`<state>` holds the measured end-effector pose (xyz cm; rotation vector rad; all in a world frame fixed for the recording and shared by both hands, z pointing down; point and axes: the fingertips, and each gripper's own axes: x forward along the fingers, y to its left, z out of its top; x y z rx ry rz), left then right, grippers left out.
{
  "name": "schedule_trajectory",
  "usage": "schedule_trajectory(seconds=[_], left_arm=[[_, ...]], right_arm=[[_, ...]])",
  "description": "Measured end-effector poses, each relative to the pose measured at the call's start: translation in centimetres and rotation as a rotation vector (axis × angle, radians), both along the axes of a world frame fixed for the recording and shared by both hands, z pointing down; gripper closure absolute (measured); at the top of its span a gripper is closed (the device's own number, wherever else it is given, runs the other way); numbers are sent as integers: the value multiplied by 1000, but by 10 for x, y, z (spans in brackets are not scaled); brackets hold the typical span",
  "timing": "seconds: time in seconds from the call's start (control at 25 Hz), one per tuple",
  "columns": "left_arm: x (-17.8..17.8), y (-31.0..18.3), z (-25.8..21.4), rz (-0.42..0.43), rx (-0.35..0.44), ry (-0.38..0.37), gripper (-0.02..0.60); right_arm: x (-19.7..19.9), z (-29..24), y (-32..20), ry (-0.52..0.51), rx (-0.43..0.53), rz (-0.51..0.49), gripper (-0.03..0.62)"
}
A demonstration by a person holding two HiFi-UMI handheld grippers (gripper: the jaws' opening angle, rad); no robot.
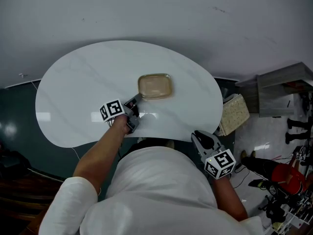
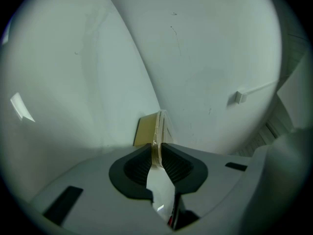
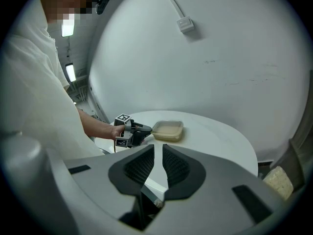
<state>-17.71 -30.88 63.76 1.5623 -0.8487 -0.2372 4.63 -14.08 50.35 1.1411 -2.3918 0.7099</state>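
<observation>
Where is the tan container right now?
In the head view, the container sits near the middle of the white table, with its near-left corner clamped in the left claw.

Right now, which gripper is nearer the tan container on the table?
Left. The left gripper is clamped on the tan container at its near corner. The right gripper hangs past the table, by the person's side, well apart from the container, nothing between its jaws.
</observation>
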Motion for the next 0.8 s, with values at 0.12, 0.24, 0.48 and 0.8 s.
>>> schedule_trajectory(seconds=[0.12, 0.24, 0.48, 0.8], left_arm=[[-1, 1, -2, -8, 5, -11, 518], [-2, 2, -5, -26, 8, -20, 520], [-8, 3, -12, -88, -13, -52, 519], [-13, 6, -17, -153, 4, -115, 518]], right_arm=[[1, 0, 2, -1, 1, 3, 533], [3, 0, 2, -3, 2, 4, 533], [7, -2, 6, -2, 10, -1, 533], [14, -3, 12, -1, 16, -13, 533]])
